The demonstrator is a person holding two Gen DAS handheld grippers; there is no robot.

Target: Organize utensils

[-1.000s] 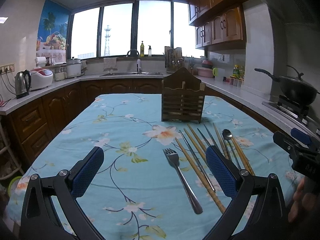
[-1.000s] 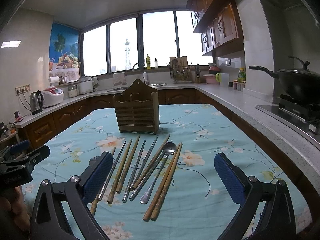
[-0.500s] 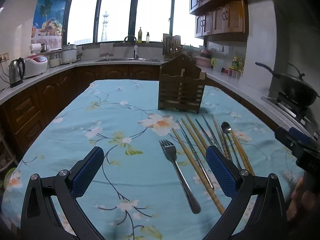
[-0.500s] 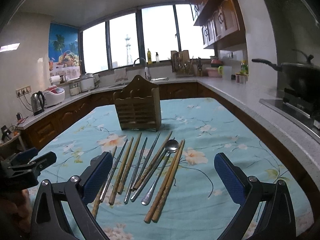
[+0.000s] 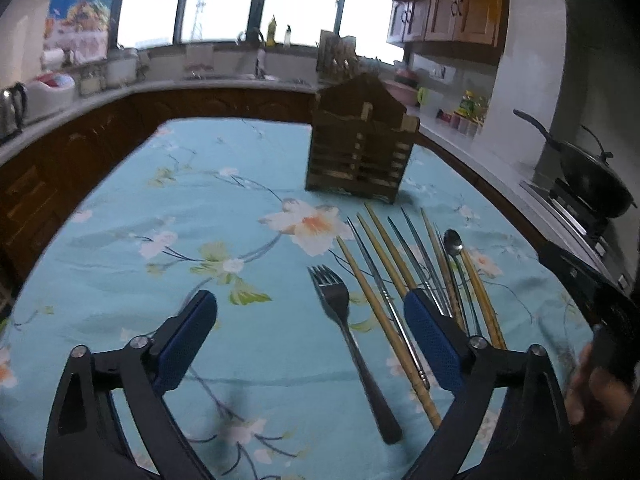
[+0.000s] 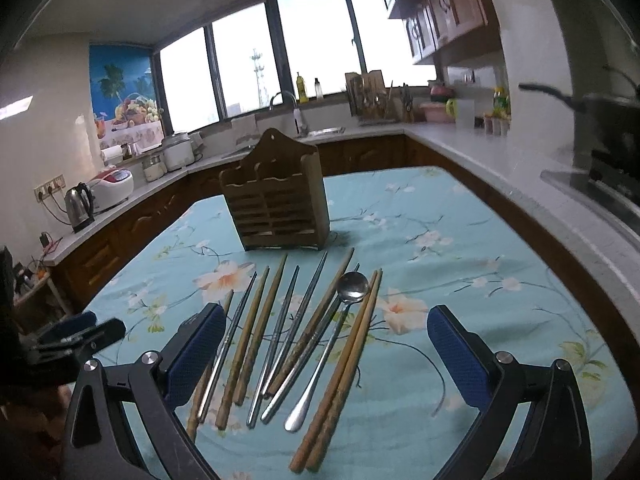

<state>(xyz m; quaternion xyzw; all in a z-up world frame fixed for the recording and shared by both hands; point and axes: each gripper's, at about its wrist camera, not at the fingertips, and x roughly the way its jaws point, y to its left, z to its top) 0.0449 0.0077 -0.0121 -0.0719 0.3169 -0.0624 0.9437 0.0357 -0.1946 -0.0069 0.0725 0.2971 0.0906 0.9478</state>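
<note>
Both grippers gape wide and hold nothing: the left gripper (image 5: 310, 338) hangs over the fork (image 5: 347, 342), the right gripper (image 6: 326, 354) over the chopsticks (image 6: 256, 336) and spoon (image 6: 328, 346). Its left pad hides some chopstick ends. Beyond them the wooden holder (image 6: 278, 204) stands on a floral tablecloth (image 6: 460, 240); the left view is blurred.

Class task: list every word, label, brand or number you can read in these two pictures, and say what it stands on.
None can be read.
Poster: palm trees and fruit, no legible words.
Bottles on the counter: labels too small.
Rice cooker: any marking is blurred.
Wooden holder, fork, spoon: no print visible.
</note>
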